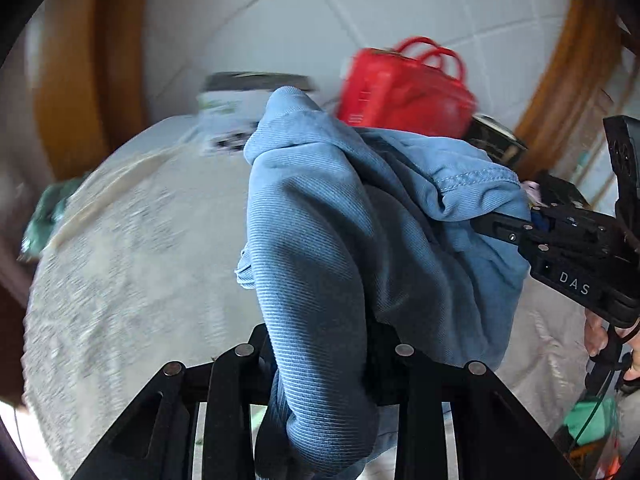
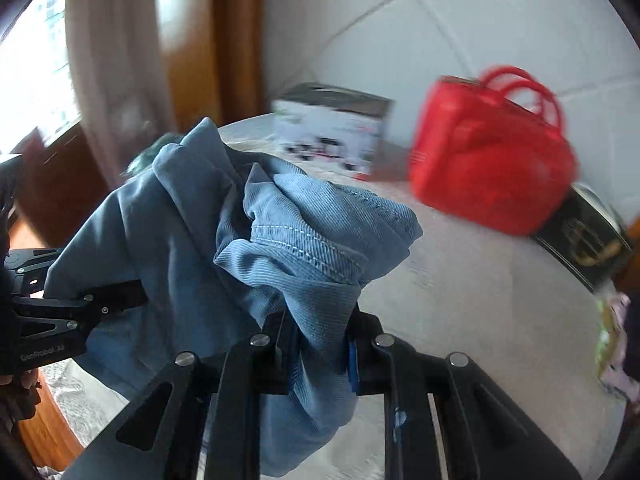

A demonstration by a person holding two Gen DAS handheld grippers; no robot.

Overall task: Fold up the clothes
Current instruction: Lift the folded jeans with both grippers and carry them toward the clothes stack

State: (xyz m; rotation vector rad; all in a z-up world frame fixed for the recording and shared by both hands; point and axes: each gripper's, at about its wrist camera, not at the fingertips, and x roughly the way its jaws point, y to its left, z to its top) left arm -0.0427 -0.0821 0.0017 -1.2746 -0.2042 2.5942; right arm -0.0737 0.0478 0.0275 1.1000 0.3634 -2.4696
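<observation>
A blue ribbed garment (image 1: 320, 220) hangs bunched between both grippers above a table with a pale lace cloth (image 1: 132, 248). My left gripper (image 1: 324, 360) is shut on a fold of it. My right gripper (image 2: 320, 344) is shut on another fold near a stitched hem (image 2: 304, 248). The right gripper also shows in the left wrist view (image 1: 496, 224), biting the cloth's right edge. The left gripper shows in the right wrist view (image 2: 132, 292) at the cloth's left. The garment (image 2: 192, 232) hides the fingertips.
A red handbag (image 2: 492, 168) and a white printed box (image 2: 332, 136) stand at the back of the table by a tiled wall. A dark box with gold print (image 2: 588, 244) lies to the right of the bag. A wooden door frame (image 1: 100, 72) is at the left.
</observation>
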